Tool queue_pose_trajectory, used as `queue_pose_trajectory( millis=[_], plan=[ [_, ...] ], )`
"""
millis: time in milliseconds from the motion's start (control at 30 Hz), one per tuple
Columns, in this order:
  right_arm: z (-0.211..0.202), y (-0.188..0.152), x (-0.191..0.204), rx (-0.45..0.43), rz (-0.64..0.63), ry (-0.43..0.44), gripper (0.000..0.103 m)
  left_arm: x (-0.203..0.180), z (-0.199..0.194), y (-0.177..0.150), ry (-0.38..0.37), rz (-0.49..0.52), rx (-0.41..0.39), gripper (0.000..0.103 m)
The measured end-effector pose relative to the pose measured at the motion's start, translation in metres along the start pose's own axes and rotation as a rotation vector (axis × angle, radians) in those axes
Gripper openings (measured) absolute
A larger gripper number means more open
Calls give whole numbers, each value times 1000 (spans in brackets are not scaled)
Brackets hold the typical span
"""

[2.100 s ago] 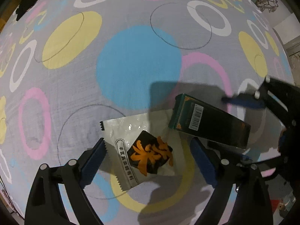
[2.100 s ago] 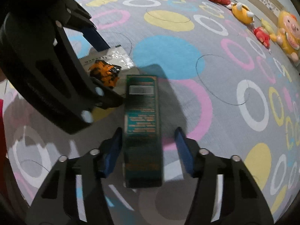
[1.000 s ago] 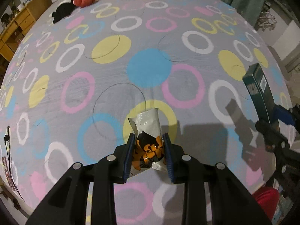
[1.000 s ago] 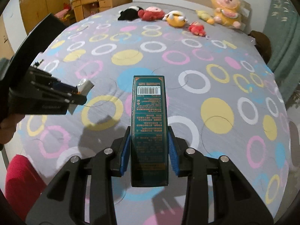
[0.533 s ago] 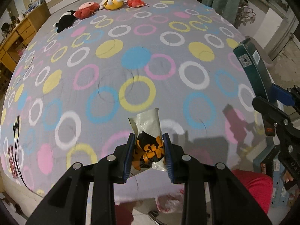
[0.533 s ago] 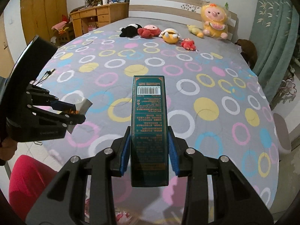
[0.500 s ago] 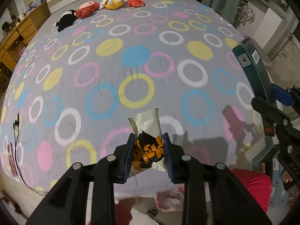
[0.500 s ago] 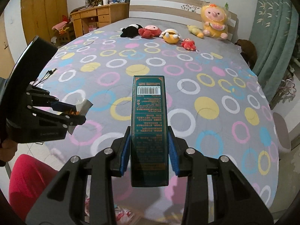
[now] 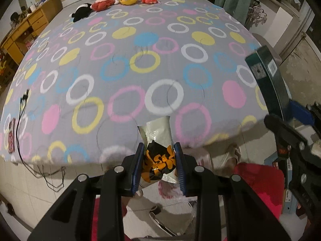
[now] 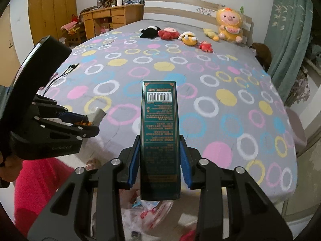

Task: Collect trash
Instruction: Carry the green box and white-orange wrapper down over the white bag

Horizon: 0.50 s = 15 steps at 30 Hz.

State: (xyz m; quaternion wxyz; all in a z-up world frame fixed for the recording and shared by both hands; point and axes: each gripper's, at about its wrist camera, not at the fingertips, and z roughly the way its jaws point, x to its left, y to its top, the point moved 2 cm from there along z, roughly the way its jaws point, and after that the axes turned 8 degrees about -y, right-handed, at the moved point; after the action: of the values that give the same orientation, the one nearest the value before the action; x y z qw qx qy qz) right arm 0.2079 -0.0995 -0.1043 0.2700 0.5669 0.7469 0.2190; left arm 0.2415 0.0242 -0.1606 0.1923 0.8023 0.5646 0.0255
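My left gripper is shut on a silver snack wrapper with a black and orange label, held past the foot edge of the bed. It also shows in the right wrist view. My right gripper is shut on a long dark green box with a barcode, held upright above the bed's edge. The box also shows at the right of the left wrist view. A plastic trash bag with wrappers lies on the floor below both grippers.
Several plush toys sit near the headboard. A cable lies at the bed's left edge. A wooden desk stands at the back left, a green curtain at the right. The person's red clothing is below.
Both grippers have pulled back and up from the bed with their items held. The bed's foot edge, the floor and the trash bag have come into view below.
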Motion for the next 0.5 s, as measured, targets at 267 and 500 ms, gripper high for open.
queue_pose_trajectory(
  millis=[267,500],
  plan=[
    [-30,-45,25,18,40,-3,36,-6,-3,-46,-2,-12,9,30],
    [-49,-81,37,23,70,-14,36,-12,5,-76,-31,-29,25,30]
  ],
)
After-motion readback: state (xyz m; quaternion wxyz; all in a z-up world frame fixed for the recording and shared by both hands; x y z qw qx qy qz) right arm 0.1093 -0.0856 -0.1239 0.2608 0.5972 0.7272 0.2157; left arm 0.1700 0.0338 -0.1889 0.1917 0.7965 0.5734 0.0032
